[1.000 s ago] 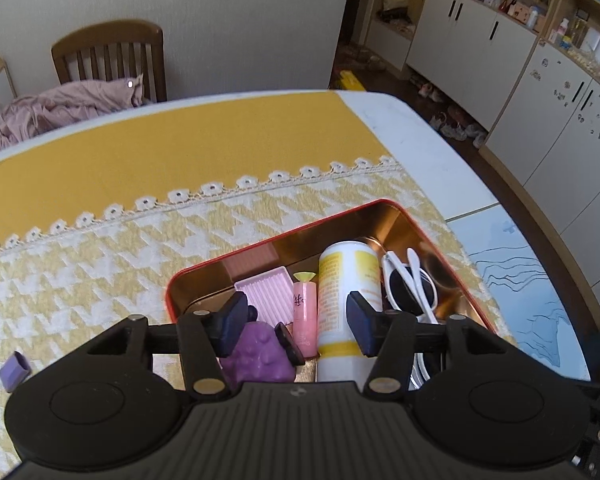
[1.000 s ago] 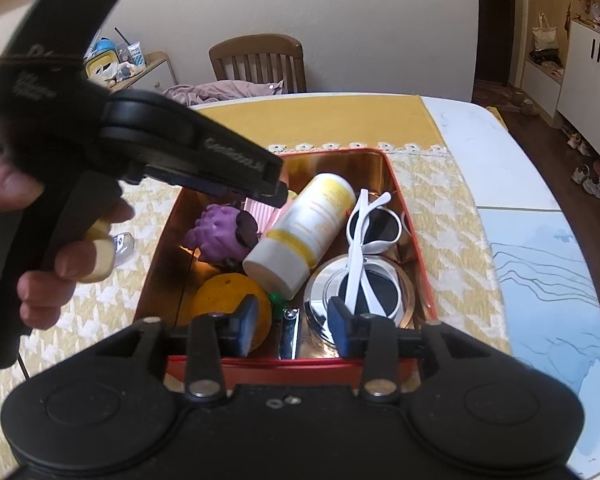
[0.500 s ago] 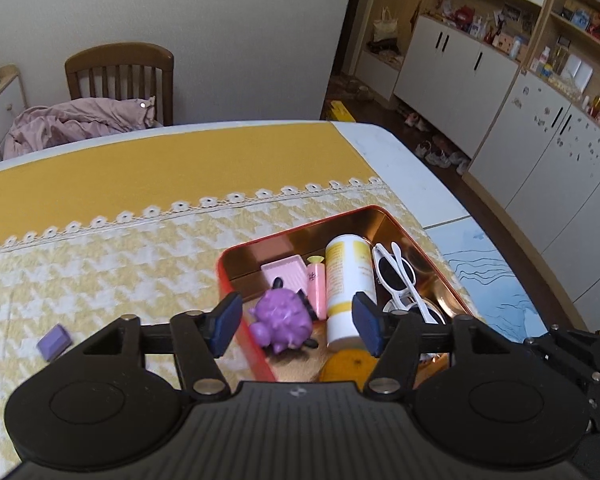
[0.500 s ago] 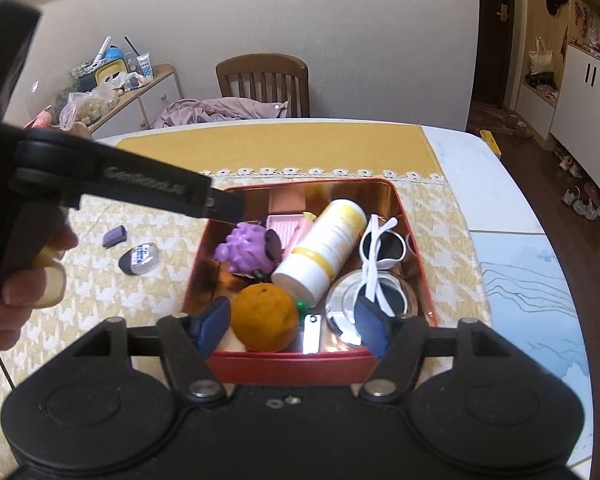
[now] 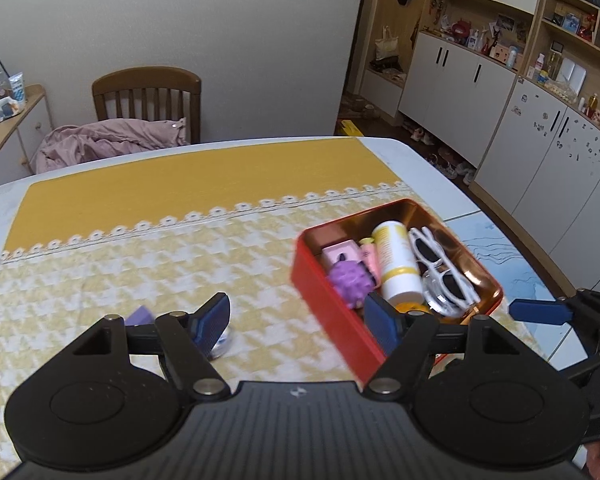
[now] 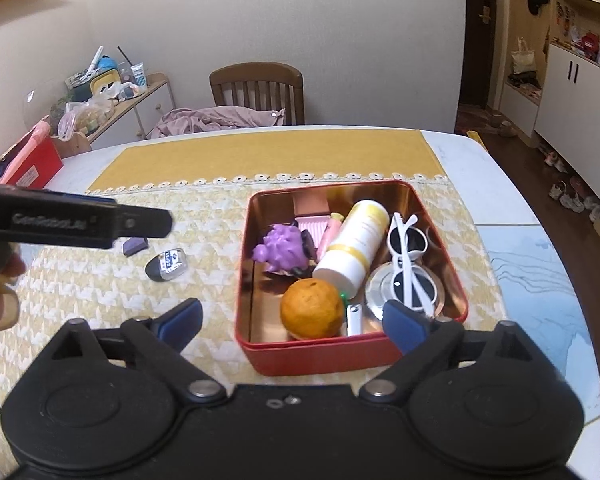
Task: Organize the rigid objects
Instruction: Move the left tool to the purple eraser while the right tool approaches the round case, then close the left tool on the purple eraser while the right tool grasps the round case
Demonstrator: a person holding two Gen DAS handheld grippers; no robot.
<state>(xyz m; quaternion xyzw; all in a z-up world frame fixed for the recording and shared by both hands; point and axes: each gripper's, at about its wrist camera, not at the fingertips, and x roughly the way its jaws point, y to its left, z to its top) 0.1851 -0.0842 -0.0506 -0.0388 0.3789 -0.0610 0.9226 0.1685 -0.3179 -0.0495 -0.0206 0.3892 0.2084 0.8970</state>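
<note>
Both grippers, left (image 5: 296,318) and right (image 6: 292,320), are hanging empty with fingers released and just spreading wider, since the tin (image 6: 316,356) towards the worktop's right edge is holding most items, while two small pieces (image 6: 167,266) are lying outside, left of it.

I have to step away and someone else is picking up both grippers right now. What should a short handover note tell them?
Left gripper: open, jaws just been opening, nothing between them.
Right gripper: open wide, jaws just been opening, empty.
In the red tin: orange, purple toy, white and yellow bottle, white sunglasses, pink items, a small metal piece.
Left to do: the purple block and the small dark oval item lie on the cloth left of the tin.
</note>
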